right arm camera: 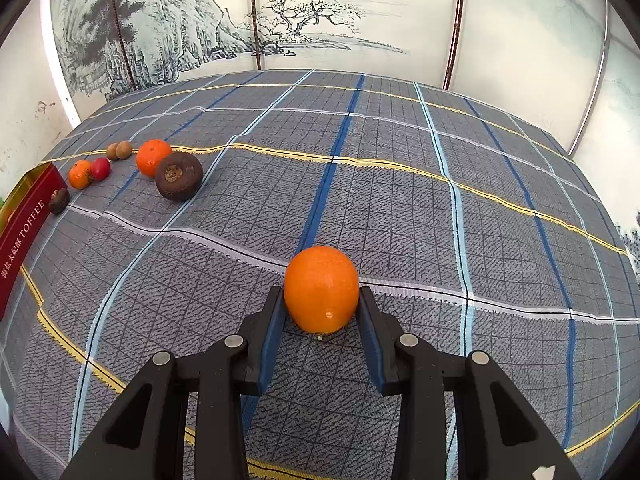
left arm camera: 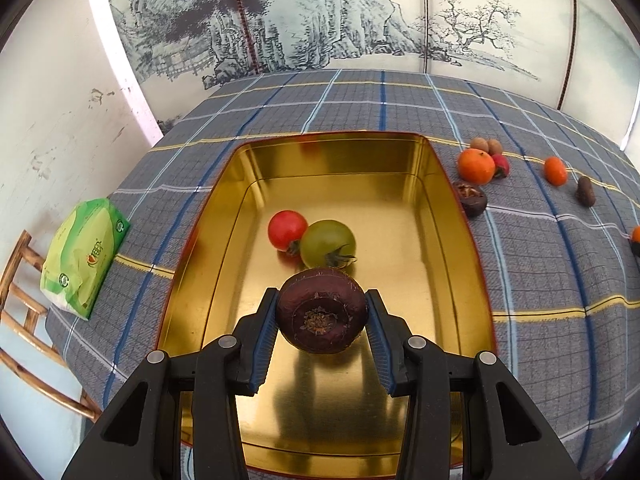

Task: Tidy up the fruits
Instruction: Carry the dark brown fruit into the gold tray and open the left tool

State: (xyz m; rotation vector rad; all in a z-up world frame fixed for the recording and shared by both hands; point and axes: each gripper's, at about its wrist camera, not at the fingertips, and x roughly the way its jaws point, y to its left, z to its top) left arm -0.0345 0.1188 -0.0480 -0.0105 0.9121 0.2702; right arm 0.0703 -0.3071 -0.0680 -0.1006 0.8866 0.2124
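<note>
My left gripper (left arm camera: 322, 314) is shut on a dark purple round fruit (left arm camera: 322, 312) and holds it over the near part of a gold tin tray (left arm camera: 436, 280). A red tomato (left arm camera: 286, 229) and a green tomato (left arm camera: 328, 243) lie in the tray. My right gripper (right arm camera: 321, 300) is shut on an orange (right arm camera: 321, 288) that sits low at the plaid tablecloth (right arm camera: 400, 200). Loose fruit lies right of the tray: an orange (left arm camera: 476, 165), a small orange (left arm camera: 555, 171), a dark fruit (left arm camera: 472, 198).
In the right wrist view a dark round fruit (right arm camera: 178, 176), two oranges (right arm camera: 153, 157), a red fruit (right arm camera: 100, 168) and brown nuts (right arm camera: 119, 150) lie far left beside the tin's red wall (right arm camera: 28, 224). A green packet (left arm camera: 82, 254) lies at the table's left edge above a wooden chair (left arm camera: 24, 312).
</note>
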